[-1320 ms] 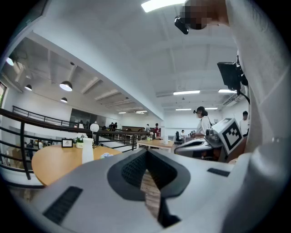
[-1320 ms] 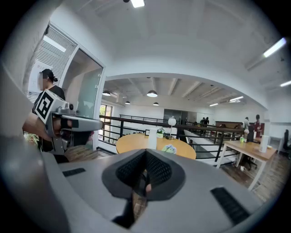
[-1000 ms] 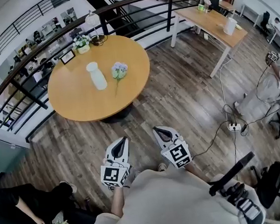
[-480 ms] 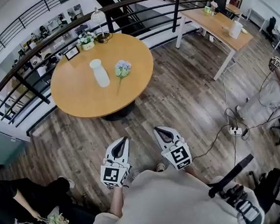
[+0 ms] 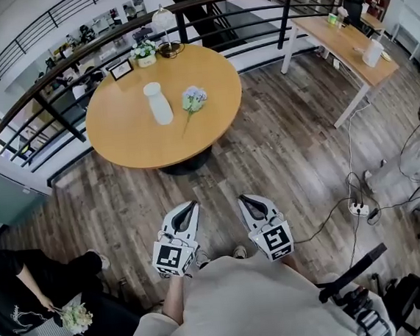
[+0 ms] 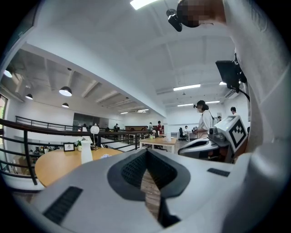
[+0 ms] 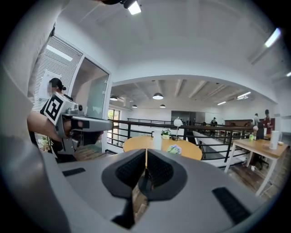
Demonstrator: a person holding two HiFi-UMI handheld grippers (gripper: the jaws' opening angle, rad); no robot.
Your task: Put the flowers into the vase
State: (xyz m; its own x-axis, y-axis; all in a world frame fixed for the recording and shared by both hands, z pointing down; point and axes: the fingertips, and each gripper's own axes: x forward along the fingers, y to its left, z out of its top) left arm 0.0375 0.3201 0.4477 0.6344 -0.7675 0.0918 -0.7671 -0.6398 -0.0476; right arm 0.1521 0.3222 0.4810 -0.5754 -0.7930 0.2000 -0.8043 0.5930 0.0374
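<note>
Overhead only: flowers (image 5: 193, 100), stem and all.

- This is an open office on an upper floor, behind a black railing (image 5: 282, 22).
- Long desk (image 5: 338, 37) with people nearby, and a round meeting table (image 5: 133, 134).
- Wood floor (image 5: 282, 149) with a power strip (image 5: 359, 207) and cables.
- Hanging ceiling lamps (image 7: 158, 96).

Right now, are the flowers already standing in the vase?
No, the flowers lie flat on the table, beside the vase and apart from it.
</note>
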